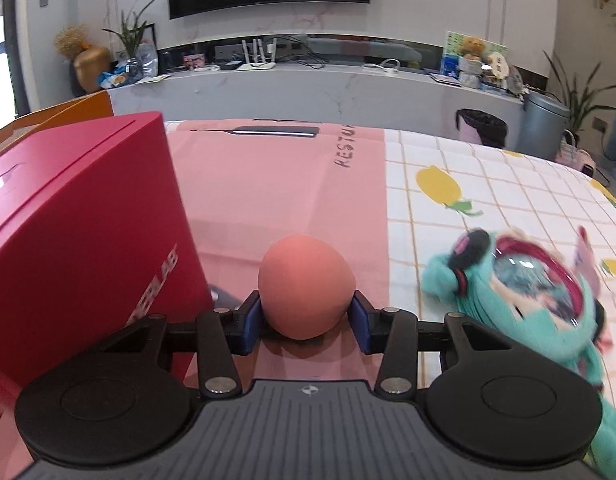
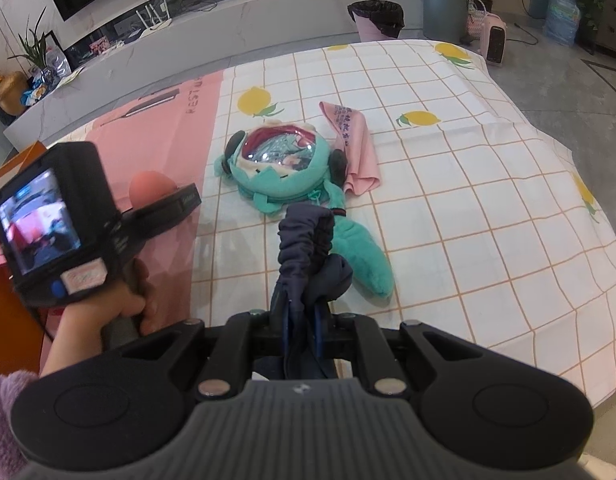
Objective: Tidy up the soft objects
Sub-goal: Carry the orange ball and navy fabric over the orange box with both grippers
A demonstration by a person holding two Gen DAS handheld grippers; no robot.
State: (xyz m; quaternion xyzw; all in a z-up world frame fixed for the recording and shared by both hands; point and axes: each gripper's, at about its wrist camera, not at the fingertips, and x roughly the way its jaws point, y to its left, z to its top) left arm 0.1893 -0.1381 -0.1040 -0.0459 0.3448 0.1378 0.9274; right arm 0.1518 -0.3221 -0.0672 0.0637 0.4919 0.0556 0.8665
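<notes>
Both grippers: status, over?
Left gripper shut on pink ball, beside red box. Right gripper shut on dark cloth. Teal plush and pink cloth on table, nothing blocking.

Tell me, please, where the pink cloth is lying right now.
In the right wrist view, the pink cloth lies on the checked tablecloth, touching the right side of the teal plush, beyond the right gripper.

Black claws (image 1: pixel 307 320), blue pads (image 1: pixel 252 326), lilac sleeve (image 2: pixel 3 396).
</notes>
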